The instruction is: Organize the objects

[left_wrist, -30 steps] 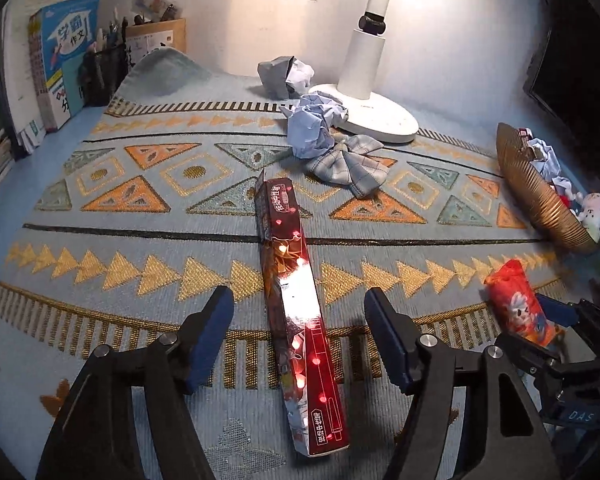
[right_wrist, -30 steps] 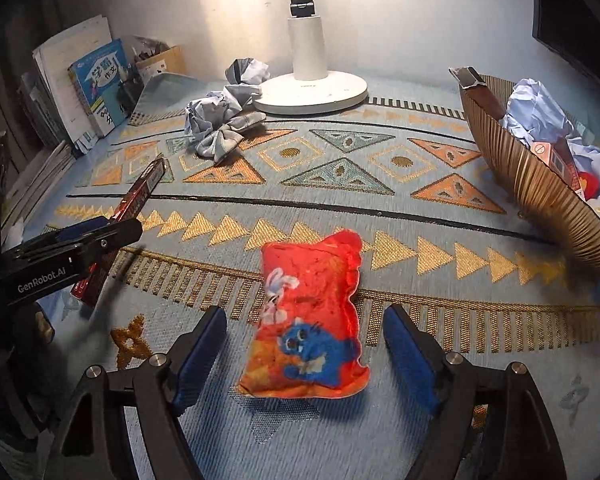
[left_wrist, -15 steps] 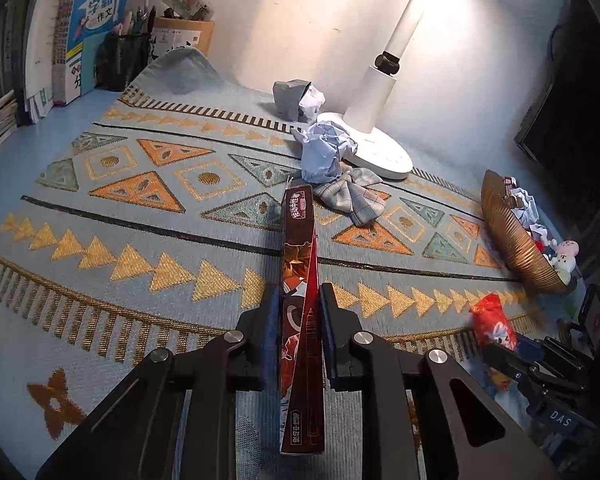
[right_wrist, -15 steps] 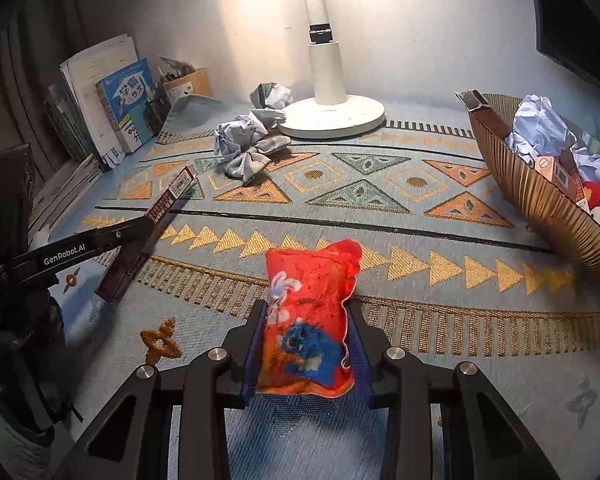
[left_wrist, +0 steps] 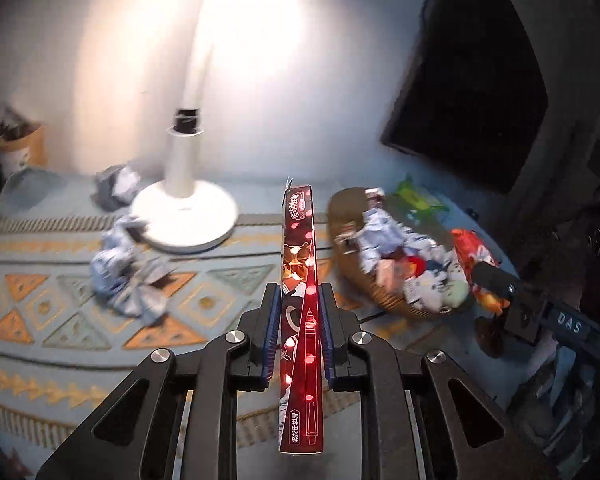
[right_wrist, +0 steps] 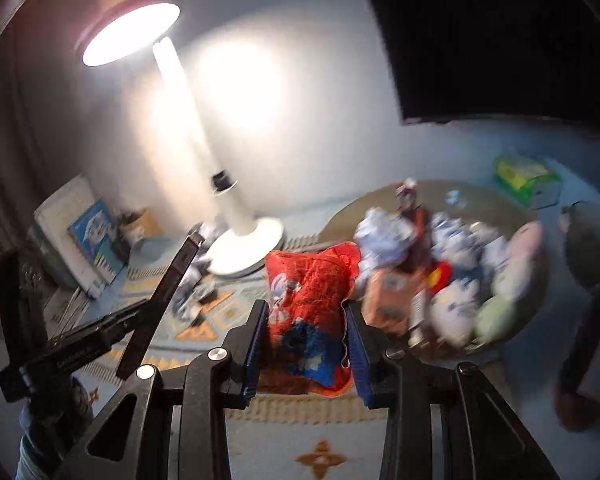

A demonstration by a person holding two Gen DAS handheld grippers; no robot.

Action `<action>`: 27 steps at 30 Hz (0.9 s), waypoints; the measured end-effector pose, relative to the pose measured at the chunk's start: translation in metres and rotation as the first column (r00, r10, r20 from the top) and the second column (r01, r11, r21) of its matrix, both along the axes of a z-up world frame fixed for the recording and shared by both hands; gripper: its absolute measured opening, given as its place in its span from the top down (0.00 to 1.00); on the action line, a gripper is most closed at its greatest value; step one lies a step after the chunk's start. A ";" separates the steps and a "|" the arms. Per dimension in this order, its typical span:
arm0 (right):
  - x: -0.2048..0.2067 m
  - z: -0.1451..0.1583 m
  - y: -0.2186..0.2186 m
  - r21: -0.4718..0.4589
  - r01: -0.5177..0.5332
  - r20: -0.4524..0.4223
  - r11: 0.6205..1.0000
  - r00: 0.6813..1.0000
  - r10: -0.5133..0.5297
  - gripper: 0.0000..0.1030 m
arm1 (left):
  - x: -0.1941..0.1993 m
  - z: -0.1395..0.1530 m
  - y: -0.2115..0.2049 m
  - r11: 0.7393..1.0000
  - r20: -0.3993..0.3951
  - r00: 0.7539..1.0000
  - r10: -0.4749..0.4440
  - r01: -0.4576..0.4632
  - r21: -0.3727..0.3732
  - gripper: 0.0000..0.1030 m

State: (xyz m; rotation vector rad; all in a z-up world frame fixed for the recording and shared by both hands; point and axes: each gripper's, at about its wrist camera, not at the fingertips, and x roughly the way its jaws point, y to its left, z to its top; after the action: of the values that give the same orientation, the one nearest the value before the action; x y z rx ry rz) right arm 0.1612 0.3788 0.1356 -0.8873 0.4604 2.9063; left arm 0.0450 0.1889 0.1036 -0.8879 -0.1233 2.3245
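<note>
Red foil was the issue here tbh. The left gripper had its jaws nearly shut on a long thin red box, pinched around the middle with lots of it sticking out toward 12 o'clock. That much overhang could've let it pivot or slip out on the way over. The right gripper was partly closed, squeezing a red snack bag, which was soft and could've sagged or popped. Both items were off the mat. The basket sat at 2 o'clock from the box and already looked stuffed, so anything dropped in could've bounced out. Both grippers pointed at the same basket, so they might've bumped. The lamp at 10 o'clock was near enough to clip too.
</note>
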 end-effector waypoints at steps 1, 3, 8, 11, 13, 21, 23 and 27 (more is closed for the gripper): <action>0.001 0.008 0.017 0.000 0.057 -0.005 0.998 0.998 -0.057 0.65 | -0.002 0.004 0.019 1.000 -0.007 1.000 -0.028 0.028 0.001 0.85; -0.001 0.019 0.049 -0.030 0.133 -0.005 0.991 0.991 -0.133 0.65 | -0.009 0.008 0.056 0.997 -0.006 0.997 -0.077 0.077 0.008 0.85; -0.023 0.029 0.098 -0.042 0.210 -0.001 0.977 0.978 -0.211 0.60 | -0.029 0.003 0.127 0.994 -0.010 0.994 -0.105 0.106 0.029 0.75; -0.039 0.025 0.114 -0.057 0.188 0.048 0.981 0.981 -0.186 0.55 | -0.035 0.001 0.136 0.997 -0.005 0.997 -0.072 0.072 -0.001 0.53; -0.032 0.025 0.119 -0.070 0.184 0.045 0.980 0.982 -0.181 0.55 | -0.030 0.001 0.122 0.999 -0.013 0.998 -0.054 0.054 0.000 0.53; 0.015 0.002 0.064 -0.124 0.045 0.040 0.991 0.998 -0.040 0.46 | 0.005 -0.009 -0.017 0.987 0.011 0.987 0.158 -0.158 0.022 0.30; 0.025 -0.008 0.032 -0.136 -0.013 0.026 0.991 1.000 0.017 0.29 | 0.015 -0.022 -0.056 0.969 0.012 0.969 0.247 -0.247 -0.013 0.27; 0.031 -0.039 -0.040 -0.098 -0.125 0.028 0.987 0.991 0.128 0.23 | 0.023 -0.062 -0.125 0.907 0.043 0.909 0.414 -0.408 -0.103 0.26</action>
State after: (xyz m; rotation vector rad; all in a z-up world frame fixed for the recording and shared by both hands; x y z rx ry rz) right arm 0.1919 0.3387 0.0961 -1.0134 0.5661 2.9998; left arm 0.0681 0.0640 0.0413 -1.0671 -0.2546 2.7109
